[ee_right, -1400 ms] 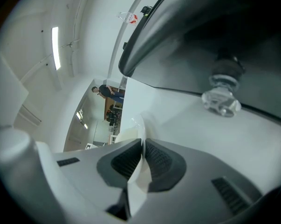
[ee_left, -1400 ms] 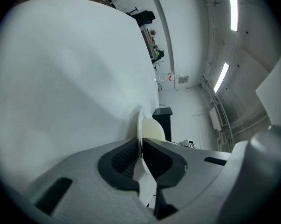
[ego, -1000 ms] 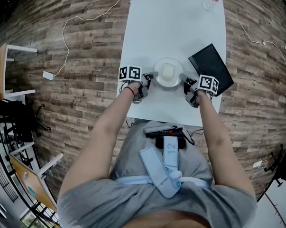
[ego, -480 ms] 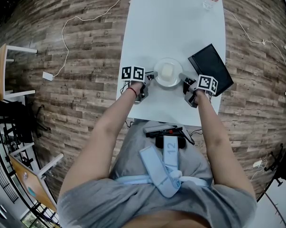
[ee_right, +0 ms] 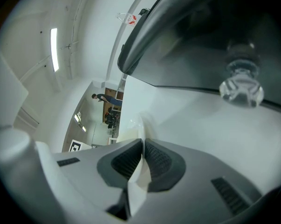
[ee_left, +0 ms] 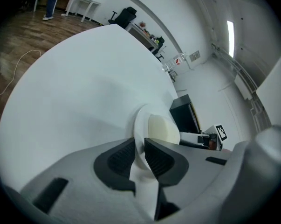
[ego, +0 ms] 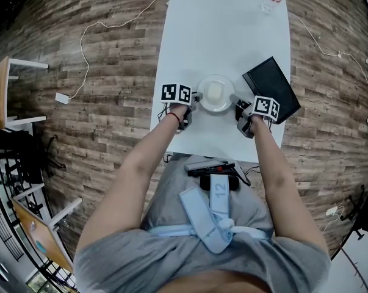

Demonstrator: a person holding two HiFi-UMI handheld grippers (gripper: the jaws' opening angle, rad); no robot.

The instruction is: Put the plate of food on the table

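On plate (ego: 215,109) — left gripper (ego: 196,99), right gripper (ego: 235,101)

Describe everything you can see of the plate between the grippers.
The plate is round, white, shallow and smooth, perhaps ceramic or plastic. A pale cream block of food lies in its middle. It is level over the near part of the white table. The left gripper and the right gripper pinch opposite sides of its rim.

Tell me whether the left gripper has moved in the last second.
Yes. The left gripper shifted right, away from the table edge, toward the plate.
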